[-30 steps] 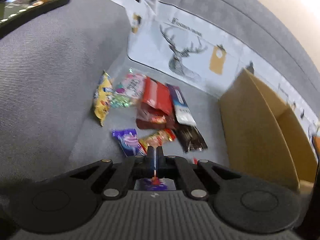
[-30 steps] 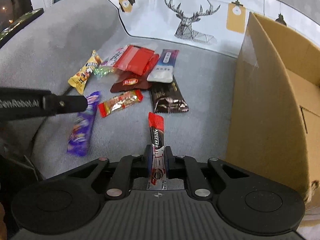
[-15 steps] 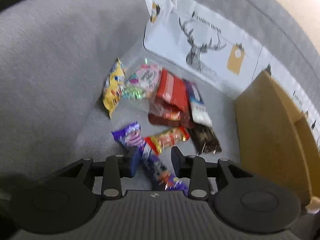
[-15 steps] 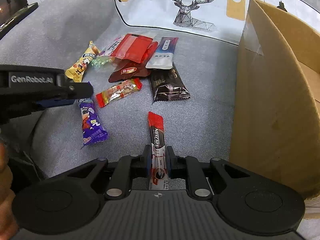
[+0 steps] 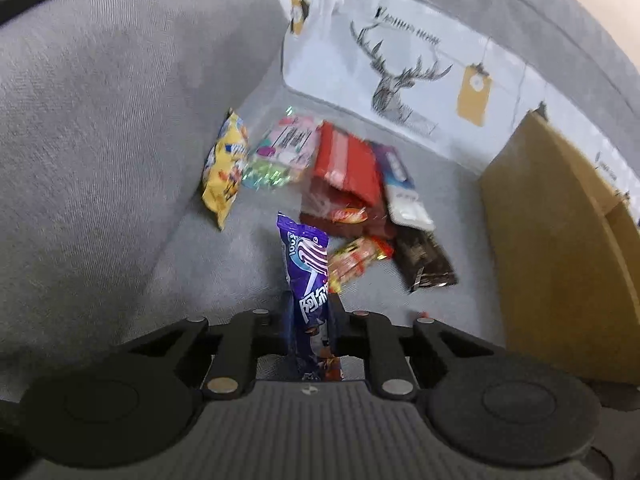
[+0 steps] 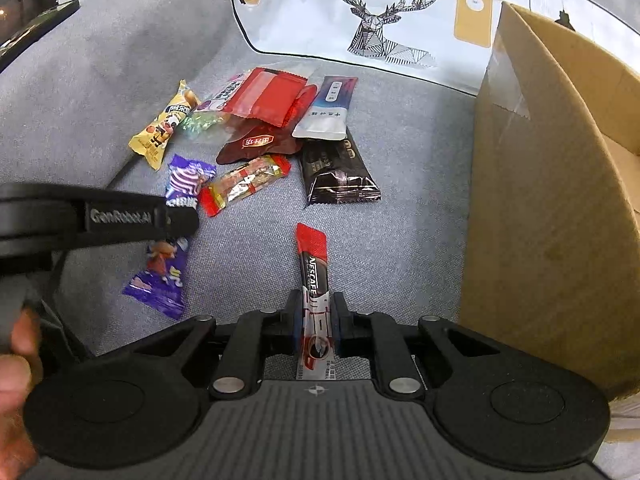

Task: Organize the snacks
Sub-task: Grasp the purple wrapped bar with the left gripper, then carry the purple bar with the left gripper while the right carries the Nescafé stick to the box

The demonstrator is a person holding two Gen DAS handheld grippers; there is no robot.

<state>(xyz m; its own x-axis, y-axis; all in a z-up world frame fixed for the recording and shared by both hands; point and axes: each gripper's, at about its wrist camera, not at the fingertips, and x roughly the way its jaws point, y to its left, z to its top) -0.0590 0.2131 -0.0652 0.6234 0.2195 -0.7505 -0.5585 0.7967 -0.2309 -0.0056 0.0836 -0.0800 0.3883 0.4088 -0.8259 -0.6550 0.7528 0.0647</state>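
The left gripper (image 5: 310,308) has just been closing, and its jaws now pinch the purple bar (image 5: 306,276) near its middle; in the right wrist view one end hangs below the fingers and the other end points to the pile. The right gripper (image 6: 316,316) is pressed together on the coffee stick (image 6: 314,280), which stands out forward over the sofa (image 6: 248,256). I judge the step in hand is to carry both to the box (image 6: 560,184), which stands on the right, near the right gripper. To do it well, each hand should keep its grip firm, lift clear of the box wall, and let go only when over the opening.

The other snacks (image 6: 264,128) lie in a loose pile further out. The inside of the box is mostly hidden, so I cannot tell what is already there. The left view is blurred, and the wrapper prints are hard to read.
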